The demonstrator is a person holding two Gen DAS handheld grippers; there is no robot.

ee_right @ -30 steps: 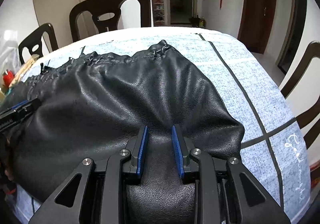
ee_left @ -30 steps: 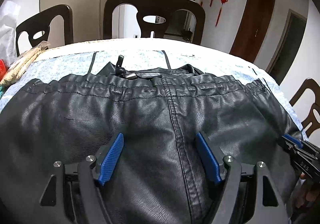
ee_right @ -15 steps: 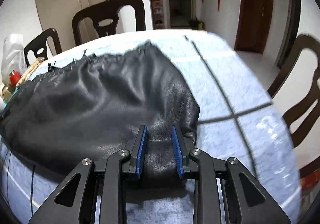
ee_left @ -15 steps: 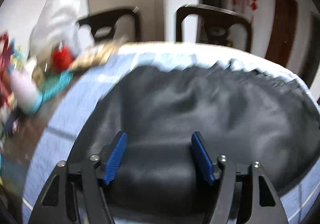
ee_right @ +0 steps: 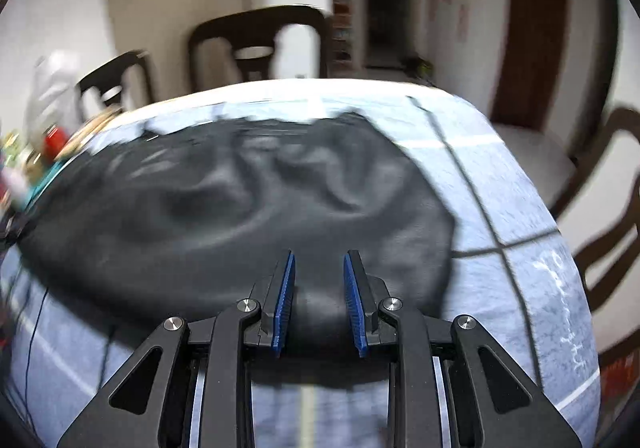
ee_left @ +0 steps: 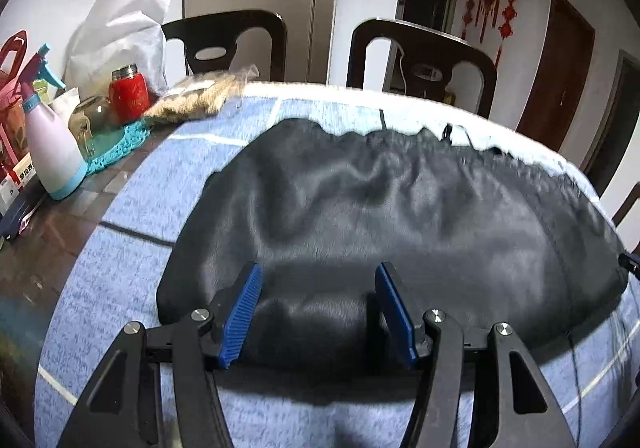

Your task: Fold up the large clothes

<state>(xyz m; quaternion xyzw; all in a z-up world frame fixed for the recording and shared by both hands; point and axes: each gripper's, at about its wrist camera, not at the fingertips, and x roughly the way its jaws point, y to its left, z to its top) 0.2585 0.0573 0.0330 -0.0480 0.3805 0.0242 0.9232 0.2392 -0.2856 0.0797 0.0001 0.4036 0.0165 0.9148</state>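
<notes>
A: In the left wrist view, the black leather-look trousers (ee_left: 400, 215) lie bunched on the blue-grey tablecloth (ee_left: 132, 248), the gathered waistband along the far edge. The left gripper (ee_left: 318, 312) has its 2 blue pads set wide, with a raised fold of the garment filling the gap between them. It looks clamped on that broad fold, pads against it on both sides.

B: The right wrist view is blurred, but it shows the same trousers (ee_right: 224, 207) from the other end. The right gripper (ee_right: 318, 304) has its pads much closer together, pinching a narrow hump of the near edge.

A: My view shows the clutter on the bare part of the table to the left: a white spray bottle (ee_left: 52, 143) with a teal trigger, a red jar (ee_left: 129, 89) with a metal lid, a glass jar (ee_left: 86, 119) on a teal crocheted mat (ee_left: 116, 145), and a clear bag (ee_left: 196, 97) of something tan. A big white bag (ee_left: 120, 27) stands behind them. I cannot tell what the jars hold.

B: Here those are only coloured smears at the left edge. What this view adds is the cloth's right side: dark crossing lines (ee_right: 480, 215) and white script (ee_right: 564, 304) near the corner, plus a chair (ee_right: 600, 207) on the right.

A: Mine shows 2 dark chairs (ee_left: 420, 55) beyond the table, and red hanging ornaments (ee_left: 492, 3) on the wall.
</notes>
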